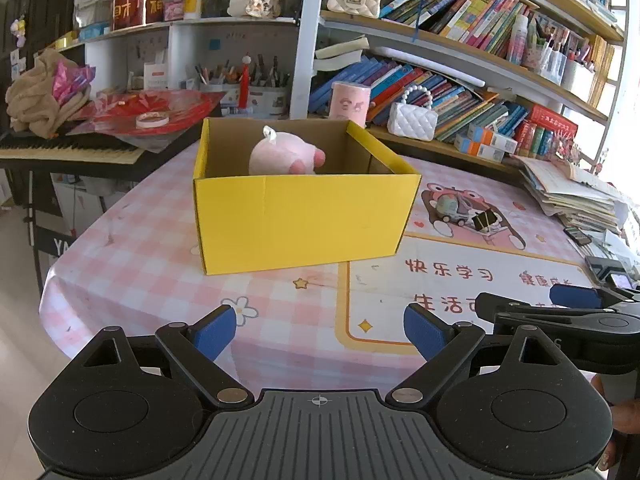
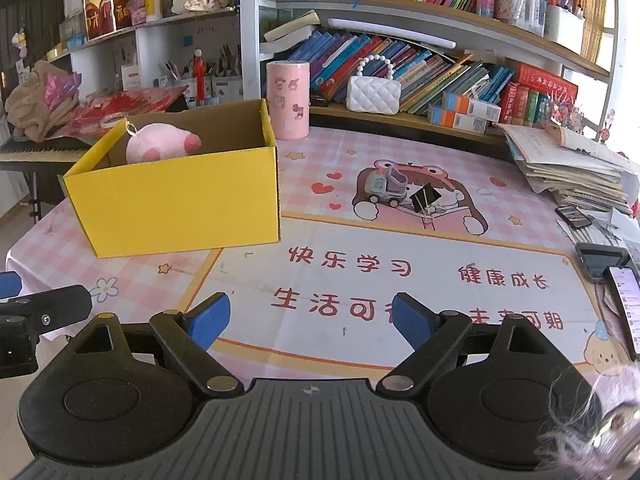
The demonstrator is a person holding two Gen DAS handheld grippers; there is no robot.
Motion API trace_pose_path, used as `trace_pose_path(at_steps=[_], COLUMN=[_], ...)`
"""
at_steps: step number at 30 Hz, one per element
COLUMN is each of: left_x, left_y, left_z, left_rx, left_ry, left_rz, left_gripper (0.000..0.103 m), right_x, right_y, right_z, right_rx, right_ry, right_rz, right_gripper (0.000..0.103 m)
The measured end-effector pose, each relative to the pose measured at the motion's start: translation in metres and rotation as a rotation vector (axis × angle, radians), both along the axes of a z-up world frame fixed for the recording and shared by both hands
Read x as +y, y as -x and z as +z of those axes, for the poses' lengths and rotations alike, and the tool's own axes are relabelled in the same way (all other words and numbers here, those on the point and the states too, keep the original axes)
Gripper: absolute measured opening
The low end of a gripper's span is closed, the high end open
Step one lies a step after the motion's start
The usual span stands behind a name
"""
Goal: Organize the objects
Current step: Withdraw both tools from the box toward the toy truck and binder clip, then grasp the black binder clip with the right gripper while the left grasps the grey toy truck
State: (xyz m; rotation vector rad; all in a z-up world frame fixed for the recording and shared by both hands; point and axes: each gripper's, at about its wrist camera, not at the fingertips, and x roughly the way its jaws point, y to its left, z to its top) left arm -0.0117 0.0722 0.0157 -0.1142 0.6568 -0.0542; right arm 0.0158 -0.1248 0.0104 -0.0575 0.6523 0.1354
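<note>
A yellow cardboard box (image 1: 300,220) stands open on the pink table mat; it also shows in the right wrist view (image 2: 180,208). A pink plush toy (image 1: 284,156) lies inside it, also seen in the right wrist view (image 2: 160,142). A small grey toy truck (image 2: 386,188) and a black binder clip (image 2: 425,198) sit on the mat right of the box; in the left wrist view the truck (image 1: 450,210) and clip (image 1: 486,220) lie at the right. My left gripper (image 1: 320,330) is open and empty before the box. My right gripper (image 2: 310,320) is open and empty, near the table's front.
A pink cylinder (image 2: 288,98) stands behind the box. Bookshelves with white handbags (image 2: 372,94) run along the back. A stack of papers (image 2: 576,168) and phones (image 2: 604,264) lie at the right. A keyboard with red clutter (image 1: 72,148) is at the left.
</note>
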Motion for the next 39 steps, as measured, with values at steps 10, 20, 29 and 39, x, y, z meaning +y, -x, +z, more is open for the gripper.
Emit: trace_pose_path(at_steps=[10,20,29,39], left_x=[-0.04,-0.084,-0.128,-0.164], left_y=[-0.006,-0.023,-0.08,-0.134], left_z=[-0.001,-0.003,0.003,-0.007], left_rx=[0.005,-0.006,-0.046,0.013], left_ry=[-0.007,-0.011,-0.036,-0.087], left_rz=[-0.112,-0.192,-0.217,-0.239], left_gripper=[0.093,0.093,0.093,0.093], right_x=[-0.039,-0.081,-0.121,-0.158], right_y=[0.011,0.017,-0.043,-0.111], right_z=[-0.002,-0.007,-0.005,-0.012], right_rx=[0.004,0.01,0.007,0.033], right_ry=[-0.011,-0.012,-0.032,-0.082], right_rz=[-0.103,-0.176,-0.187,-0.2], right_gripper=[0.088,0.088,0.088,0.085])
